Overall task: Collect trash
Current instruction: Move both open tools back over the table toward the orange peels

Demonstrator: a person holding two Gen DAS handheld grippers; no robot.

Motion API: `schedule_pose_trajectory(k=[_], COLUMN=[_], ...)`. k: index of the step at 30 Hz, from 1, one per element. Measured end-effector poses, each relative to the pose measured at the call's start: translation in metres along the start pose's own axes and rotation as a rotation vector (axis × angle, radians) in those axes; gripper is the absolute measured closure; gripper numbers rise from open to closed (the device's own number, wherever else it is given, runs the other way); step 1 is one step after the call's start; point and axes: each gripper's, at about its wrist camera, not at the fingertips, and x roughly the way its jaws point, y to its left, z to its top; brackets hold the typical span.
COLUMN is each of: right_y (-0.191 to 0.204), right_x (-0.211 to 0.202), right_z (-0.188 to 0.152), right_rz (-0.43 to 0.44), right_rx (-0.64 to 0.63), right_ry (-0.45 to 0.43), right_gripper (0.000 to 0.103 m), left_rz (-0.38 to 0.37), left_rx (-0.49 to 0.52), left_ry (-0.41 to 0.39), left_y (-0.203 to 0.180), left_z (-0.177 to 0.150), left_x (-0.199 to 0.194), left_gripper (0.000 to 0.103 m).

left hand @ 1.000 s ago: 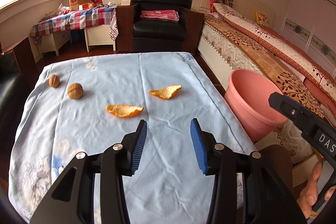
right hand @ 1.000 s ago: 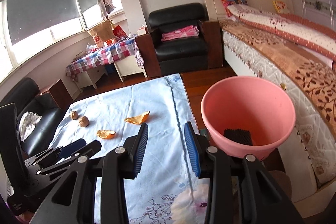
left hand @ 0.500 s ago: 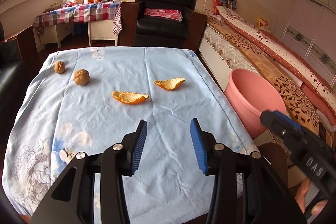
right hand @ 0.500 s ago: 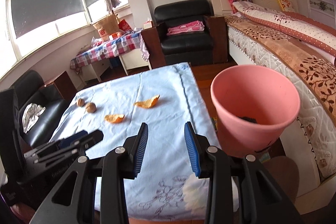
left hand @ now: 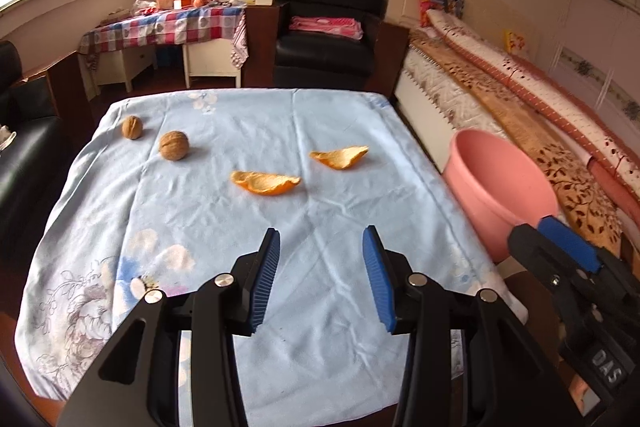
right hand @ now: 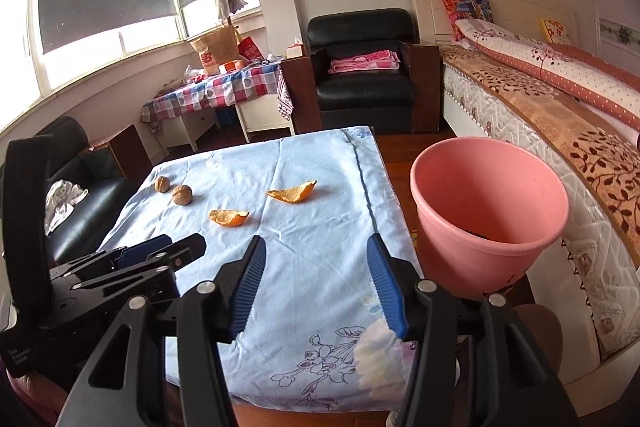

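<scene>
The left hand-held gripper (left hand: 320,279) hangs low in its frame over the near desk (left hand: 200,219), jaws apart and empty; the right hand-held gripper (right hand: 316,283) has just been opening, nothing between its jaws. Above the left one, mid-frame, lies the nearer orange peel (left hand: 265,182), long axis crosswise (the left hand looks closer). The second peel (left hand: 340,157) lies beyond, upper right, and the pink bin (left hand: 500,187) stands off the desk's right edge.

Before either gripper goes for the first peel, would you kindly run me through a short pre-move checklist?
1. Left gripper open and empty: ok.
2. Right gripper open and empty, its fingers just widened: ok.
3. Two orange peels lying free on the blue cloth: ok.
4. Two walnuts apart from the peels: ok.
5. Pink bin upright beside the table, mouth unobstructed: ok.
6. Room left in bin: ok.
</scene>
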Motion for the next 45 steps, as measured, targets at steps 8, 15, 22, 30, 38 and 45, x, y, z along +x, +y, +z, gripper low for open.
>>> schedule_pose_trajectory(k=[8,15,22,30,38,45], right_y=[0.006,0.006,0.007,0.006,-0.007,-0.043], right_x=[0.000,0.012,0.025,0.029,0.033,0.033], right_z=[0.000,-0.001,0.000,-0.001,0.001,0.007], right_rz=[-0.023,-0.018,-0.010,-0.021,-0.095,-0.213], right_rx=[-0.034,-0.029,-0.029,-0.024,0.016,0.114], right_ry=[-0.007,0.030,0.059,0.059,0.070,0.061], right_gripper=[0.034,0.032,0.032,0.032,0.032,0.032], left_rz=[0.029,0.042,0.076,0.050,-0.025,-0.139], left_rx=[-0.002,0.016,0.013,0.030,0.102,0.192], left_ry=[0.008,0.011,0.026,0.044,0.034,0.044], left_y=[0.002,0.000,0.004,0.000,-0.019,-0.055], left_z=[-0.001,-0.001,0.000,0.000,0.007,0.017], left_x=[0.001,0.006,0.013,0.020,0.026,0.045], left_gripper=[0.060,0.060,0.060,0.060,0.060,0.060])
